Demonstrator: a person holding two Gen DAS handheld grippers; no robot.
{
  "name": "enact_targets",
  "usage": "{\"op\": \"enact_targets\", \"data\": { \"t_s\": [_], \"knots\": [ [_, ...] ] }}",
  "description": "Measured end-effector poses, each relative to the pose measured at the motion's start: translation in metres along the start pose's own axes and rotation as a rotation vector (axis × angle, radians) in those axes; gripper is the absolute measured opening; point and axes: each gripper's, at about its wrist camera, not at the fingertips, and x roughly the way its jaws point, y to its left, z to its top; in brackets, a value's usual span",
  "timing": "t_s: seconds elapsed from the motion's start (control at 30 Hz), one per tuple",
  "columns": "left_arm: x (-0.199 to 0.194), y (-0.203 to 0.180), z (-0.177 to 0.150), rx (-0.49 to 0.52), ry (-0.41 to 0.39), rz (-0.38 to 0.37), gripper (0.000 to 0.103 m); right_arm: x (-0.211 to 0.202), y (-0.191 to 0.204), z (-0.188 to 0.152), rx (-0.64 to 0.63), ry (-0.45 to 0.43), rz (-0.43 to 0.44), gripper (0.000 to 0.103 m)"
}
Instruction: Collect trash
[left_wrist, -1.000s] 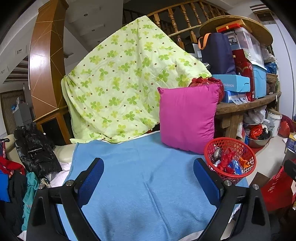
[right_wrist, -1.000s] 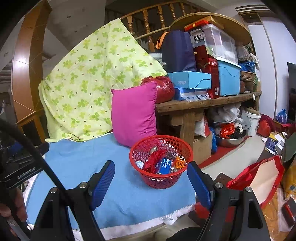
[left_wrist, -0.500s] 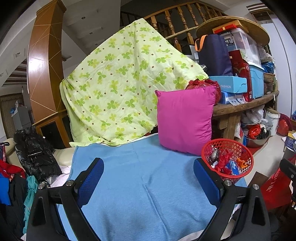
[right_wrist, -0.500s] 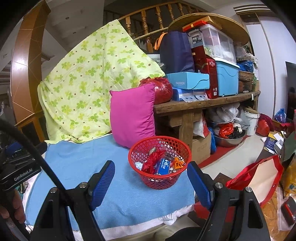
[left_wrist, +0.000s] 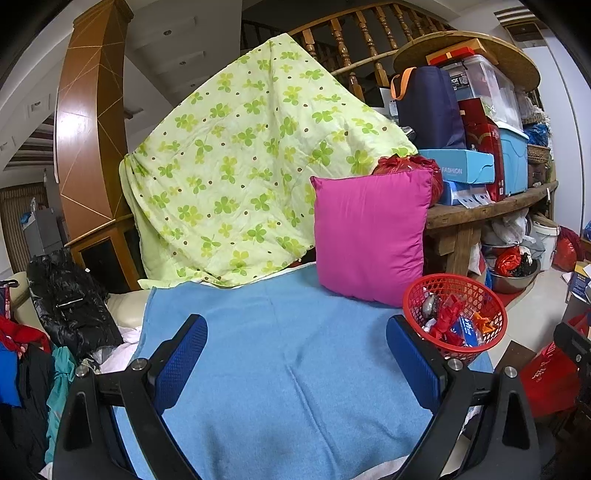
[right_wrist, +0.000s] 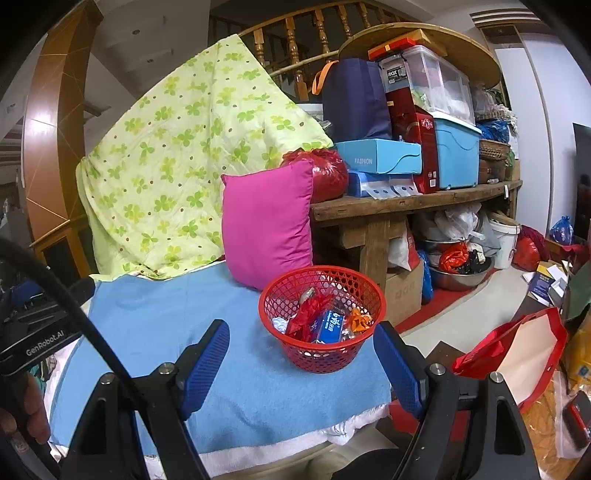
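A: Where's the trash?
B: Heaped in the red basket (right_wrist: 321, 317), at the right front corner of the blue blanket (right_wrist: 166, 321), just in front of the pink cushion (right_wrist: 267, 225).
A: And the tongs?
B: Left gripper (left_wrist: 297, 356) spread wide, holding nothing, over the blanket. Right gripper (right_wrist: 301, 354) likewise wide and empty, just short of the basket.
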Motion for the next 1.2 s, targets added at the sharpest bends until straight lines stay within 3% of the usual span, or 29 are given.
{"op": "enact_targets", "data": {
  "t_s": [1.2],
  "knots": [
    [0.01,0.008,-0.006,-0.007,0.037,0.012,0.097,0.006,0.012,-0.008,-0.003,0.018,0.019,0.083]
  ]
}}
